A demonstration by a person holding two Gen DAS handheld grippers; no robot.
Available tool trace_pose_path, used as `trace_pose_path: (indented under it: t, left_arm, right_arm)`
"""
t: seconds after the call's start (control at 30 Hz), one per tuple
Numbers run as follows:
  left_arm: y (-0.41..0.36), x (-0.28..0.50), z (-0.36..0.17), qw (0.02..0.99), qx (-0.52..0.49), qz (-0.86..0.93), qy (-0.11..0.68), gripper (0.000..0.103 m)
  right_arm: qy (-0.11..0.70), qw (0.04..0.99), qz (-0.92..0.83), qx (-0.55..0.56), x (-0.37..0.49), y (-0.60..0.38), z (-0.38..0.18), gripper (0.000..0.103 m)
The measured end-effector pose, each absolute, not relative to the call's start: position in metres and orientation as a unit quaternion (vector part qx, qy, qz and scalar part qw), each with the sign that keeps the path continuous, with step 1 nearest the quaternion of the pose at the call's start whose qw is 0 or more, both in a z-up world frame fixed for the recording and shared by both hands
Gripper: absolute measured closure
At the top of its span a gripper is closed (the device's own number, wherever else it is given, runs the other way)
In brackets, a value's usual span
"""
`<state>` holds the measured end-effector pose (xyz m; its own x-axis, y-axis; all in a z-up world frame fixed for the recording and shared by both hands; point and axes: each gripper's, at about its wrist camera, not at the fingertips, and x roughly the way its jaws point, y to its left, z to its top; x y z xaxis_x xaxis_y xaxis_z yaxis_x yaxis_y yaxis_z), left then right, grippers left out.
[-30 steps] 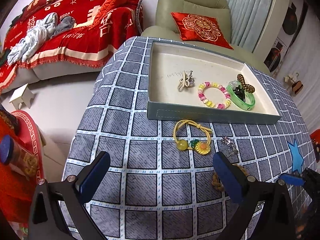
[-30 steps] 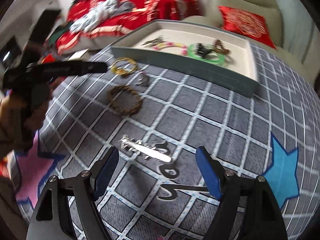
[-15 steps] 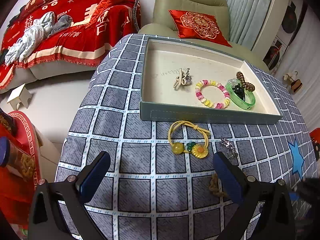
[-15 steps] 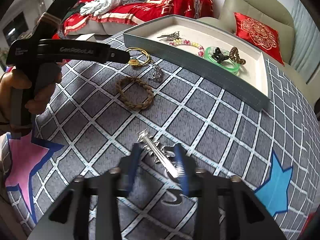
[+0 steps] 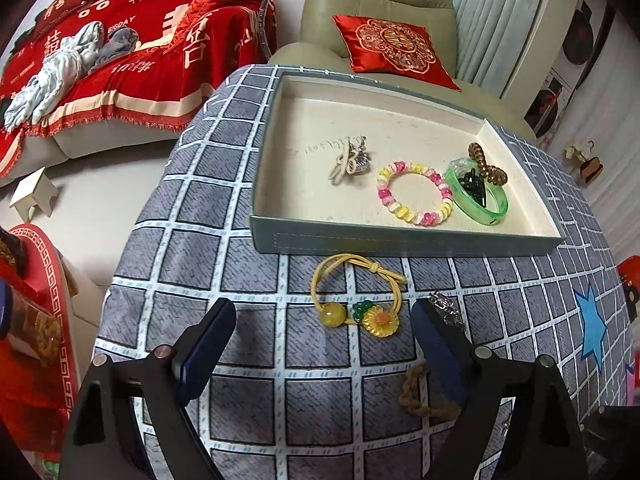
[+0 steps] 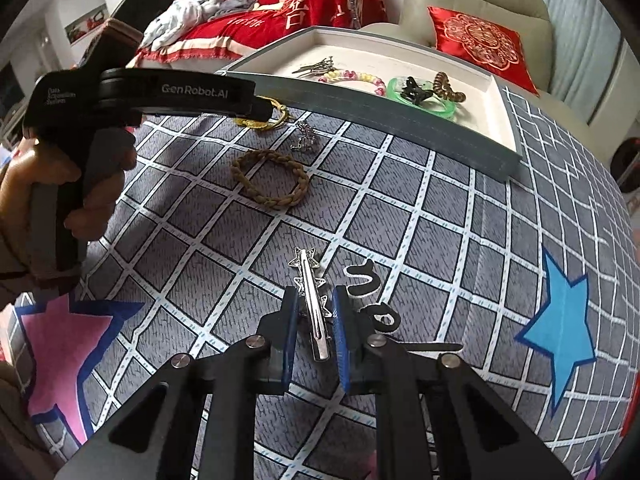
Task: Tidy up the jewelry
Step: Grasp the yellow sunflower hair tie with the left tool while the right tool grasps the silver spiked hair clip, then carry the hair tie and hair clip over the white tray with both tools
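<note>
Right tool [image 6: 314, 320] newly around hairclip [image 6: 312, 300].

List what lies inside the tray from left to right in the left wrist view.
Silver hair clip → pink and yellow bead bracelet → green bangle. The black claw clip and brown coil tie overlap the bangle, so I leave them out.

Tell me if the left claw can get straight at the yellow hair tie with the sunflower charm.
Probably yes. The left claw is open, and the yellow hair tie lies flat on the checked cloth just ahead of its fingertips, short of the tray. Nothing lies over the tie.
</note>
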<state>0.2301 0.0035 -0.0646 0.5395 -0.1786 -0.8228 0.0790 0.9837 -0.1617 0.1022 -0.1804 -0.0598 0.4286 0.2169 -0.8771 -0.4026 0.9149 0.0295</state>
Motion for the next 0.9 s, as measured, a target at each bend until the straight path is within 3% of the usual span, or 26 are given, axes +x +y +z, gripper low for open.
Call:
trace_pose_path:
  t: [0.1, 0.17, 0.23, 0.3, 0.33, 0.37, 0.43, 0.9]
  left_arm:
    - [-0.003, 0.23, -0.069, 0.873, -0.043, -0.077, 0.48, 0.002]
    - [-0.006, 0.229, -0.071, 0.876, -0.027, -0.07, 0.477, 0.01]
    - [-0.008, 0.228, -0.071, 0.876, -0.02, -0.071, 0.476, 0.01]
    - [-0.009, 0.228, -0.07, 0.879, -0.014, -0.069, 0.471, 0.02]
    - [-0.009, 0.227, -0.07, 0.881, -0.008, -0.067, 0.468, 0.03]
    - [-0.009, 0.227, -0.068, 0.883, -0.007, -0.074, 0.463, 0.046]
    - [-0.009, 0.226, -0.065, 0.884, -0.007, -0.085, 0.46, 0.063]
    - [0.005, 0.206, -0.05, 0.889, -0.045, -0.117, 0.441, 0.063]
  right_arm:
    - [0.503, 0.84, 0.185, -0.084, 0.103, -0.182, -0.06, 0.084]
    - [0.503, 0.841, 0.185, -0.08, 0.102, -0.183, -0.06, 0.085]
    - [0.503, 0.841, 0.184, -0.075, 0.101, -0.184, -0.06, 0.085]
    - [0.504, 0.841, 0.183, -0.07, 0.102, -0.185, -0.06, 0.085]
    - [0.504, 0.842, 0.182, -0.067, 0.102, -0.185, -0.06, 0.085]
    - [0.505, 0.842, 0.181, -0.064, 0.102, -0.185, -0.06, 0.085]
    - [0.505, 0.842, 0.179, -0.06, 0.103, -0.186, -0.06, 0.085]
    - [0.502, 0.851, 0.152, 0.003, 0.1, -0.207, -0.053, 0.084]
